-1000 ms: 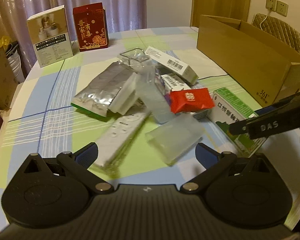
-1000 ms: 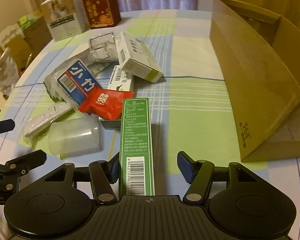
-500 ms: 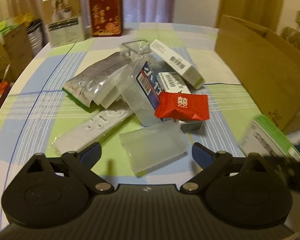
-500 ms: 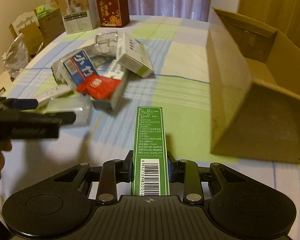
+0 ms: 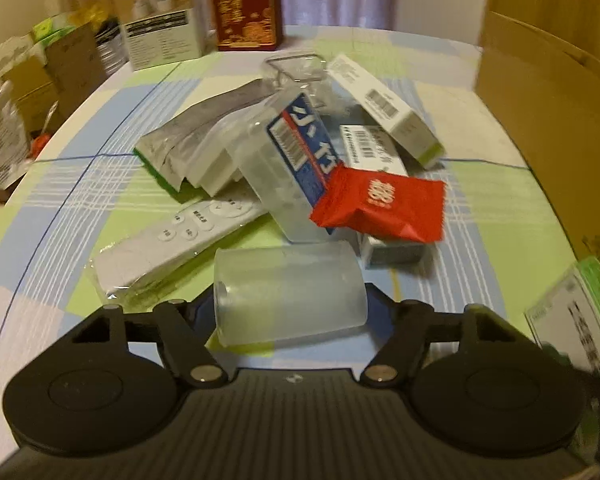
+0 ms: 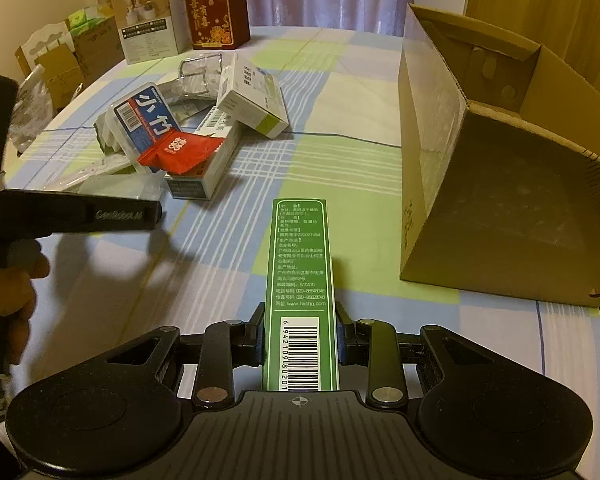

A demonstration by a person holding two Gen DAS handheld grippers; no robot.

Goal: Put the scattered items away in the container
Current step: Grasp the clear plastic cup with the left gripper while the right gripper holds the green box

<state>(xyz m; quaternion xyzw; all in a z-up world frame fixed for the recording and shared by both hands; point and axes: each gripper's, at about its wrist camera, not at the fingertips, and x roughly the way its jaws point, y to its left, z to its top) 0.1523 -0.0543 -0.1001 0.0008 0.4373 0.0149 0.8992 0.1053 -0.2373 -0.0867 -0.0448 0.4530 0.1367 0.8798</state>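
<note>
Right wrist view | right hand-held gripper [image 6: 300,346] is pinching green box [image 6: 302,292], long axis pointing ahead | cardboard container [image 6: 428,184] is lying ahead-right on bench [image 6: 340,160] | left hand-held gripper [image 5: 290,312] is straddling frosted cup [image 5: 288,290], jaws seemingly spread, contact unclear

A frosted, translucent plastic cup [image 5: 290,290] lies beside a white remote control [image 5: 172,240] sealed in clear, crinkled film. A red candy packet [image 5: 380,210] looks like glossy foil. The green medicine box [image 6: 302,292] is smooth printed card with a slight sheen. The cardboard box [image 6: 500,184] is matt brown, and the checked tablecloth [image 6: 340,168] looks like woven fabric.
</note>
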